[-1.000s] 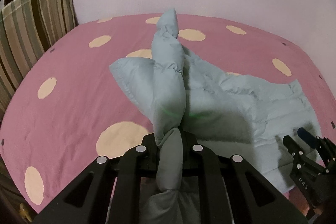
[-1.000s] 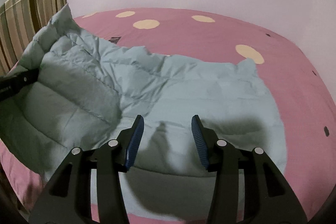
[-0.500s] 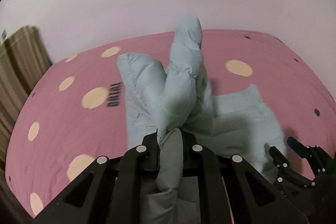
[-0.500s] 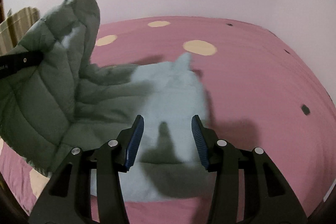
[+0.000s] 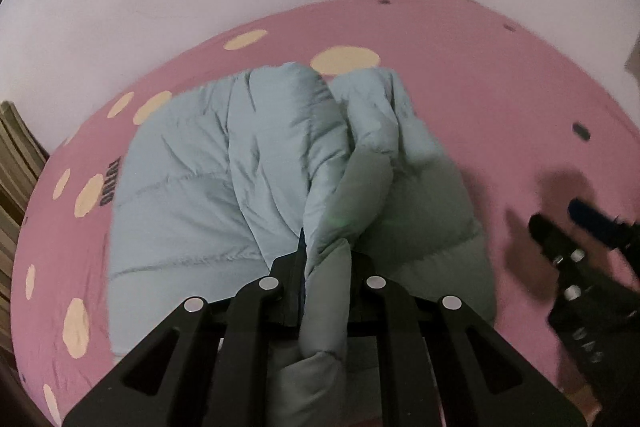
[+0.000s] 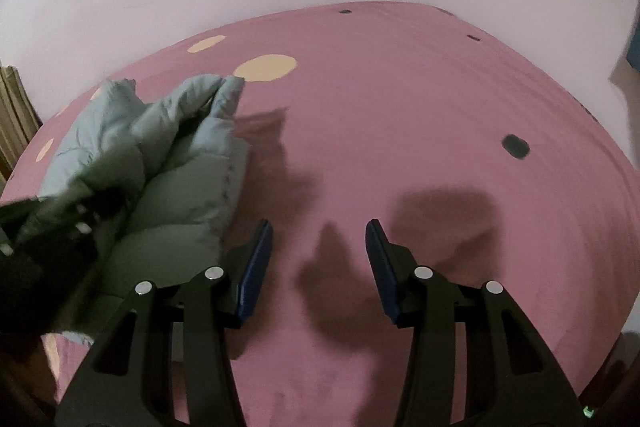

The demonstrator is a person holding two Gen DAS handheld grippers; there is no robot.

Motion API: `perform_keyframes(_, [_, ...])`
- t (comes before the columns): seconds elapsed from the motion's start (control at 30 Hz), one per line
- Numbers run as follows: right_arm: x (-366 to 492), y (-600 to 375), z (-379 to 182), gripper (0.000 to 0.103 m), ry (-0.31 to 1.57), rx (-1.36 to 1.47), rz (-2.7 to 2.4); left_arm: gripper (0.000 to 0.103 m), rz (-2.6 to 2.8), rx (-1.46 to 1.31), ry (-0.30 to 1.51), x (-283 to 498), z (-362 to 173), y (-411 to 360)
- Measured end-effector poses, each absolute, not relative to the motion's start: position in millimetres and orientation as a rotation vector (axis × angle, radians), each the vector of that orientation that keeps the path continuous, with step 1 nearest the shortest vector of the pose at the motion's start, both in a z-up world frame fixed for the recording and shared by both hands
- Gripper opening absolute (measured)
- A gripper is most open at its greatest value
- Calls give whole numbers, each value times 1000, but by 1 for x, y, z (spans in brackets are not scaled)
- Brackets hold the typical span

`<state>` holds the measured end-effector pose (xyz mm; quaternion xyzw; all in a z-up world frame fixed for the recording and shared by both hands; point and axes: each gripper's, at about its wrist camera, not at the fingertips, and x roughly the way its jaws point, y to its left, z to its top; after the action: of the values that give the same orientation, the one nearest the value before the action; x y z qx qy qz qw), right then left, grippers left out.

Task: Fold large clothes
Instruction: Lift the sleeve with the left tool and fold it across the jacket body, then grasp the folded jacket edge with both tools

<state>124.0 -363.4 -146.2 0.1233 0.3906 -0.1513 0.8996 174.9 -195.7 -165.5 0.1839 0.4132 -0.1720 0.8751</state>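
**Two wrist cameras, both angled down at the bed**

The left wrist view looks along its own fingers, tilted down, right on top of the pale blue puffer jacket, with the pink spotted bedsheet and wall beyond. The right wrist view looks down the same way, close over bare sheet. Both views share the jacket, the sheet, the wall, and each catches the other gripper at its edge.

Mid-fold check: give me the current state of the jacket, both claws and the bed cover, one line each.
Puffer jacket: bunched on the bed, one fold pinched and lifted.
Left claw: shut on the jacket fold.
Right claw: open, empty, over bare cover beside the jacket.
Bed cover: spread flat, jacket lying on it.
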Motion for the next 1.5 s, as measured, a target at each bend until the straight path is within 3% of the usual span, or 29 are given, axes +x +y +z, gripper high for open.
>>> perform_keyframes(0.1, [123, -370, -146, 48, 809, 268, -317, 14, -347, 421, 824, 162, -165, -203])
perform_keyframes(0.17, [122, -371, -142, 49, 801, 272, -314, 21, -360, 395, 826, 156, -158, -199])
perform_keyframes(0.23, [122, -372, -139, 58, 788, 278, -306, 32, -385, 367, 818, 149, -147, -194])
perform_keyframes(0.33, [124, -370, -131, 58, 775, 279, -289, 44, -414, 325, 765, 129, -123, -178])
perform_keyframes(0.5, [130, -352, -115, 58, 758, 286, -225, 45, -403, 233, 704, 115, -89, -138])
perform_keyframes(0.6, [139, -339, -106, 58, 756, 292, -176, 51, -309, 188, 672, 127, -80, -95])
perform_keyframes(0.8, [164, -300, -98, 70, 783, 344, -43, 51, -132, 84, 741, 163, -110, -21])
perform_keyframes(1.0, [188, -261, -110, 77, 862, 291, 2, 51, -147, 46, 816, 177, -145, -6])
perform_keyframes(1.03, [190, -258, -112, 74, 874, 288, 3, 51, -155, 44, 823, 176, -148, -6])
perform_keyframes(1.07, [192, -255, -116, 63, 890, 287, 5, 51, -166, 39, 830, 178, -151, -7])
perform_keyframes(1.1, [193, -254, -119, 24, 905, 288, 17, 51, -176, 33, 833, 175, -151, -8])
perform_keyframes(1.13, [195, -253, -121, 16, 920, 290, 27, 51, -193, 21, 833, 175, -151, -10])
perform_keyframes(1.23, [192, -257, -119, 9, 920, 278, 23, 51, -238, 10, 805, 169, -143, -15])
perform_keyframes(1.5, [191, -288, -139, 9, 951, 271, -74, 51, -307, 102, 819, 170, -157, -52])
